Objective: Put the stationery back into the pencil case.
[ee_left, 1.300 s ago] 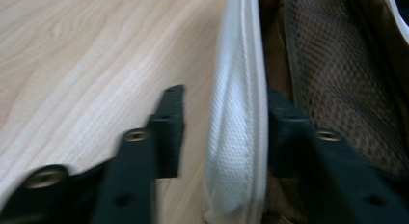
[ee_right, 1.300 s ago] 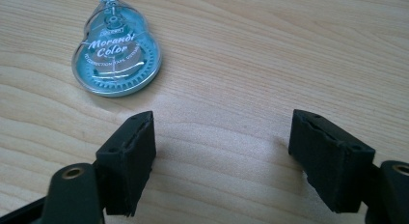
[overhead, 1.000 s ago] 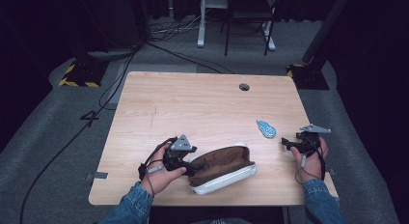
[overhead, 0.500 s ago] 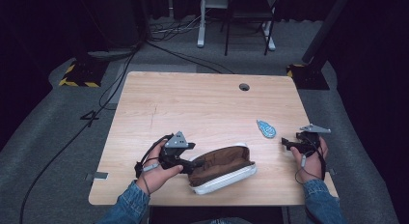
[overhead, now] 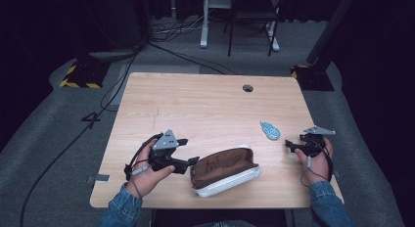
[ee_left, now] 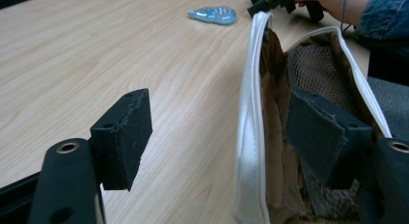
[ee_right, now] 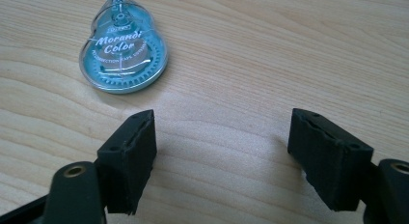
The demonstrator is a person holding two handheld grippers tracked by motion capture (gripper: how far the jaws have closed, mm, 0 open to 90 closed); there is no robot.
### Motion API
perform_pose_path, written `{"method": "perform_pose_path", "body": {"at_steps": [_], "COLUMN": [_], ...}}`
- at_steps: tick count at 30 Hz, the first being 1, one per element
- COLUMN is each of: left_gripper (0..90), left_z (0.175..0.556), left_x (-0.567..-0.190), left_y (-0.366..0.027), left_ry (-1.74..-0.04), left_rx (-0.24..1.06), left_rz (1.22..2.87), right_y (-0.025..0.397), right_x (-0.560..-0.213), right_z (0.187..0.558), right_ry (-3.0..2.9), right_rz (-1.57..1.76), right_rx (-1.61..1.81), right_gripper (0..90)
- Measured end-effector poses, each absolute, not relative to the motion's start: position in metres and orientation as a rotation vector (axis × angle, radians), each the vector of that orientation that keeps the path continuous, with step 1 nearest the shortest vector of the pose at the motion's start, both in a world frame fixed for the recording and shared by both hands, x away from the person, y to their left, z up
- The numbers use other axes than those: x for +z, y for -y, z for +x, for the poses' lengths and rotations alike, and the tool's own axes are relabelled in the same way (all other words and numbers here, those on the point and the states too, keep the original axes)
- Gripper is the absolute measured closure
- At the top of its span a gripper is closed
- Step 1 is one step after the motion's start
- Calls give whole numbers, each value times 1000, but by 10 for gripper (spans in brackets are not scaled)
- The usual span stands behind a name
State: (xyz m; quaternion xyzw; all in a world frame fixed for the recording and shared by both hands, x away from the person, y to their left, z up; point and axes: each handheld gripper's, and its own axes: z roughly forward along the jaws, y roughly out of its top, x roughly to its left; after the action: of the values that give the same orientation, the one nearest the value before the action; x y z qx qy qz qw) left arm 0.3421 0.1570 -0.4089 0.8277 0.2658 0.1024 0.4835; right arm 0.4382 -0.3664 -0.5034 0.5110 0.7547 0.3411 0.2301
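A brown pouch (overhead: 222, 169) with a white zip rim lies open near the table's front edge. In the left gripper view its white rim (ee_left: 251, 137) stands between the jaws, the right jaw inside the mouth against the mesh lining and the left jaw outside over bare wood. My left gripper (overhead: 191, 150) (ee_left: 217, 137) is open at the pouch's left end. A blue correction-tape dispenser (overhead: 269, 130) (ee_right: 124, 52) lies flat on the table. My right gripper (overhead: 292, 145) (ee_right: 222, 156) is open just short of it and to its right, holding nothing.
The wooden table (overhead: 205, 104) has a round cable hole (overhead: 247, 88) at the back right. The right hand and its gripper (ee_left: 275, 2) show beyond the pouch in the left gripper view. Chair legs and cables lie on the floor behind the table.
My left gripper has shifted slightly to the left at the pouch's end and its jaws look wider apart. The right gripper and the tape dispenser have stayed put.
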Motion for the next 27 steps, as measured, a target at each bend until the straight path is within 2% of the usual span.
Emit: {"method": "perform_pose_path", "body": {"at_steps": [11, 15, 27], "left_gripper": [236, 218, 183], "left_z": [342, 346, 353], "left_x": [-417, -425, -451], "left_y": [-198, -207, -225], "left_ry": [-793, -848, -994], "left_rx": [348, 402, 418], "left_rz": [2030, 2067, 2136], "right_y": [366, 369, 378], "right_x": [-497, -491, -472], "right_z": [440, 440, 438], "right_ry": [-2135, -2141, -2133], "right_rz": [1421, 1437, 1490], "right_rx": [919, 933, 956], "right_gripper": [354, 351, 335]}}
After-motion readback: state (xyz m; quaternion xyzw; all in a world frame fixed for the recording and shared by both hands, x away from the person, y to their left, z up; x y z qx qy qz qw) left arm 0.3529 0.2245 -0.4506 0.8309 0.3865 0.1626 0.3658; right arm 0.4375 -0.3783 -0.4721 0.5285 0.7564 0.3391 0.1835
